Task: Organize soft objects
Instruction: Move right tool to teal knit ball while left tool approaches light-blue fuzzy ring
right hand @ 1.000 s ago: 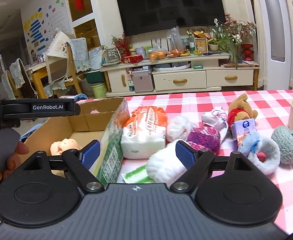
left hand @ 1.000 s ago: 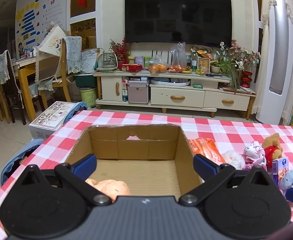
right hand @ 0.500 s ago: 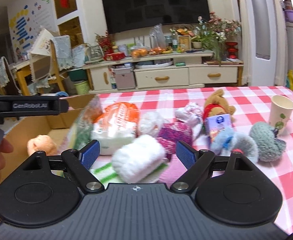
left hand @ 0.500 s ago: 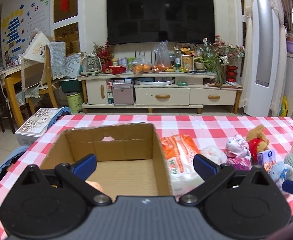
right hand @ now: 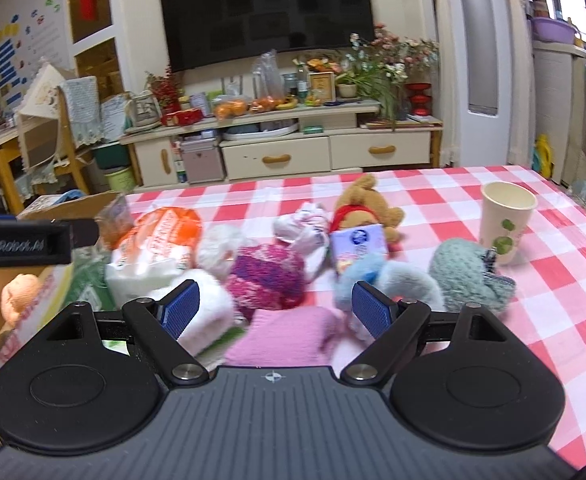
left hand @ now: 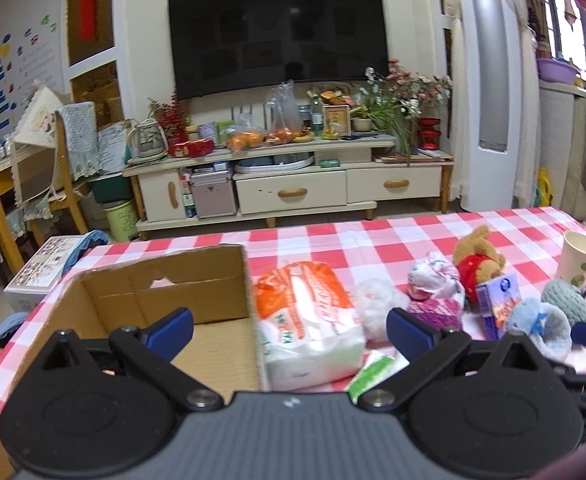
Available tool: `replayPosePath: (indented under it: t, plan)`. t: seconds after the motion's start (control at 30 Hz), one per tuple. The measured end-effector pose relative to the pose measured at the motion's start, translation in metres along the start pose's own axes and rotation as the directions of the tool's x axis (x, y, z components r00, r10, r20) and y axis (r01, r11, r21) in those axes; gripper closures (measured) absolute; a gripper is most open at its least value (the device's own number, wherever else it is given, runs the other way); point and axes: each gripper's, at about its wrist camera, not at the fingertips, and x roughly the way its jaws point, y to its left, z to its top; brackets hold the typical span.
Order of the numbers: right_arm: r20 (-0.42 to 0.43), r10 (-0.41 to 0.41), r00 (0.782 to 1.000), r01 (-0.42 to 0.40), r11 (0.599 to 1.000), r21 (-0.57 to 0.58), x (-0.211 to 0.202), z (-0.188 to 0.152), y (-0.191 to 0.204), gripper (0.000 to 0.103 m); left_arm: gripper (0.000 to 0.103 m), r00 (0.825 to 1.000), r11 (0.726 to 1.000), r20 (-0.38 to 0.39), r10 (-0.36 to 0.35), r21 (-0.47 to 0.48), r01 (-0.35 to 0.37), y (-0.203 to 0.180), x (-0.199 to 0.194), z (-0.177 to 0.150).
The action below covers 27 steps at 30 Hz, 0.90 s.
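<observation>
Fingers (right hand: pixel 183 312) of your right gripper (right hand: pixel 275 310) are gaping empty over the pink cloth (right hand: pixel 283 334) among counter toys, while your left gripper (left hand: pixel 289 330), equally wide and empty, is hovering beside the cardboard box (left hand: pixel 165 284), awaiting drops.

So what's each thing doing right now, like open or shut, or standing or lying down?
Left gripper: open, holding nothing.
Right gripper: open, holding nothing.
Cardboard box: open on top, a peach soft toy inside.
Paper cup: upright, looks empty.
Tissue pack: lying beside the box.
Teddy bear: sitting behind the small purple box.
Purple knit ball: resting on the tablecloth.
</observation>
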Motion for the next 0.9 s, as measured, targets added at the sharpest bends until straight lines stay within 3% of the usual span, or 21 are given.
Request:
replayPosePath:
  t: [0.47, 0.9]
  plan:
    - [0.005, -0.097, 0.995, 0.096, 0.995, 0.04, -0.001, -0.005, -0.038, 0.0, 0.001, 0.998, 0.991, -0.002, -0.067, 0.113, 0.067, -0.05, 0.002, -0.01]
    - [0.009, -0.201, 0.98, 0.199, 0.973, 0.12, -0.001, -0.005, -0.099, 0.0, 0.001, 0.978, 0.958, -0.022, -0.206, 0.2, 0.207, -0.099, 0.001, -0.021]
